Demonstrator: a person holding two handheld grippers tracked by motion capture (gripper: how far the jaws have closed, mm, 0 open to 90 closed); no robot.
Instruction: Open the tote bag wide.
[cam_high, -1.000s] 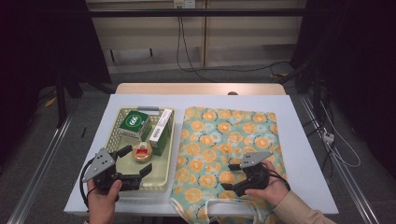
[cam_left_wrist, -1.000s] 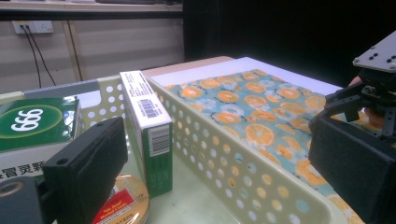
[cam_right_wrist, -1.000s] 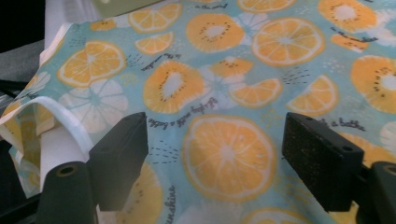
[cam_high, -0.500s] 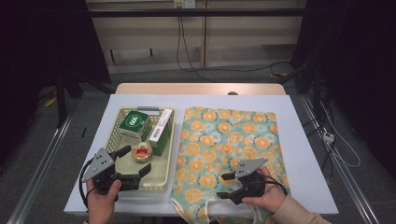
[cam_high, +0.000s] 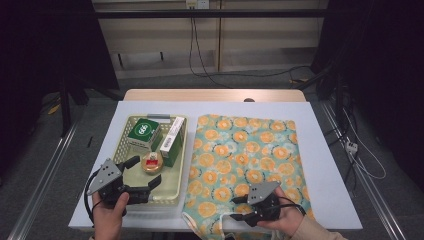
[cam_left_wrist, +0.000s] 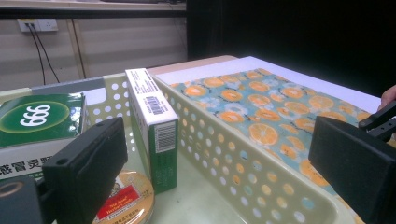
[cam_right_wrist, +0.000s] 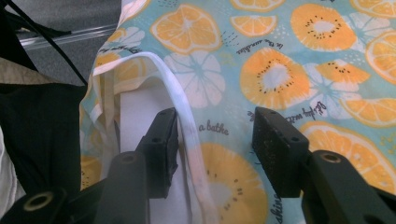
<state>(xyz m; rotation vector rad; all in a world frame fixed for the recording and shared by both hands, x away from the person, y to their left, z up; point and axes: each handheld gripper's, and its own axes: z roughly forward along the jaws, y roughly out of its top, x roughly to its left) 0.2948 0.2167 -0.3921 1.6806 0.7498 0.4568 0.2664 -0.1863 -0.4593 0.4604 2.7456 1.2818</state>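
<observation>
High view: we hold our right tool (cam_high: 239, 208) over the near left corner of the teal cloth bag printed with orange slices (cam_high: 250, 155), flat on the white tabletop (cam_high: 330, 165). Its jaws have just been closing and stand half spread astride the bag's white strap (cam_right_wrist: 189, 126), not yet pinching it. Our left tool (cam_high: 145, 172) hangs spread wide over the pale perforated plastic basket (cam_high: 175, 192).

Matt printed cloth bag (cam_high: 250, 155), perforated glossy plastic basket (cam_high: 131, 197), cardboard boxes (cam_high: 171, 141), matt white table (cam_high: 327, 180).
</observation>
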